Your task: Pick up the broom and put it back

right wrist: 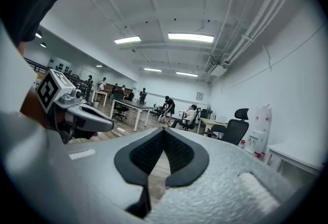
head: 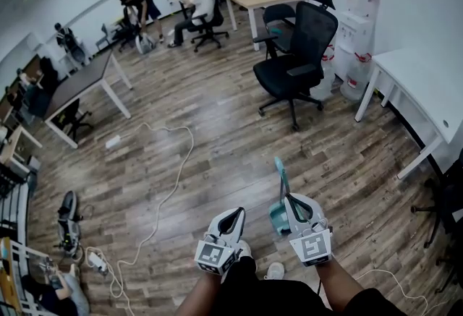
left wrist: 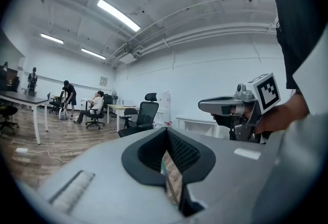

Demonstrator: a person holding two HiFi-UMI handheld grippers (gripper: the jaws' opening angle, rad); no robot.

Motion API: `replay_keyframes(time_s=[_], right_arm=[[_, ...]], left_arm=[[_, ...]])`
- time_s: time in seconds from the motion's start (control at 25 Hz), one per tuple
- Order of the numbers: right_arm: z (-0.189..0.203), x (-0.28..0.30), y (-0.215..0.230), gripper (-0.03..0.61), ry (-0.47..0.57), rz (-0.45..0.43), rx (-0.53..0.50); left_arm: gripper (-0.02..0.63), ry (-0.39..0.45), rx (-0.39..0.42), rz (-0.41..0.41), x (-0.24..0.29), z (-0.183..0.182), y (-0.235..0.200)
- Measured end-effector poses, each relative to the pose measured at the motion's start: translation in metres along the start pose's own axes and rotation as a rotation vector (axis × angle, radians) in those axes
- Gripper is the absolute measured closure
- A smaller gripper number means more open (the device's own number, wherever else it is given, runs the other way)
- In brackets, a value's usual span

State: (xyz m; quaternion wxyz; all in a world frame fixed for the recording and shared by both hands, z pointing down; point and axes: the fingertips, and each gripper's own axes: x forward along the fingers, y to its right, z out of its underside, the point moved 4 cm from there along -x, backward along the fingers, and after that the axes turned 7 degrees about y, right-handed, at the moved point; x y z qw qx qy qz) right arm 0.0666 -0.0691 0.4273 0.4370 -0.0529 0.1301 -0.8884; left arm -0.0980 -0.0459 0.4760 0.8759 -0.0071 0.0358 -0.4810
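A teal broom (head: 279, 195) stands on the wood floor just ahead of me, its thin handle rising from a wider teal base. It shows close against the left side of my right gripper (head: 291, 199); whether they touch I cannot tell. The right gripper's jaws are shut, and its own view shows its tips (right wrist: 164, 129) meeting with nothing between them. My left gripper (head: 236, 212) is held beside it, a little to the left, also shut (left wrist: 165, 130) and empty. Each gripper appears in the other's view: the right gripper (left wrist: 202, 106) and the left gripper (right wrist: 109, 125).
A black office chair (head: 296, 54) stands ahead, with a white desk (head: 427, 90) to the right. A white cable (head: 170, 184) snakes over the floor on the left to a power strip (head: 96, 259). Two people (head: 202, 3) are at desks far back.
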Motion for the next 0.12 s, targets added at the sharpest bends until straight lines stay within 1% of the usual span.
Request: replay_keyframes(time_s=[0.12], right_arm=[[-0.0004, -0.0005, 0.0007, 0.577, 0.002, 0.013, 0.022]], left_arm=[[0.594, -0.007, 0.002, 0.009, -0.0011, 0.0017, 0.0051]])
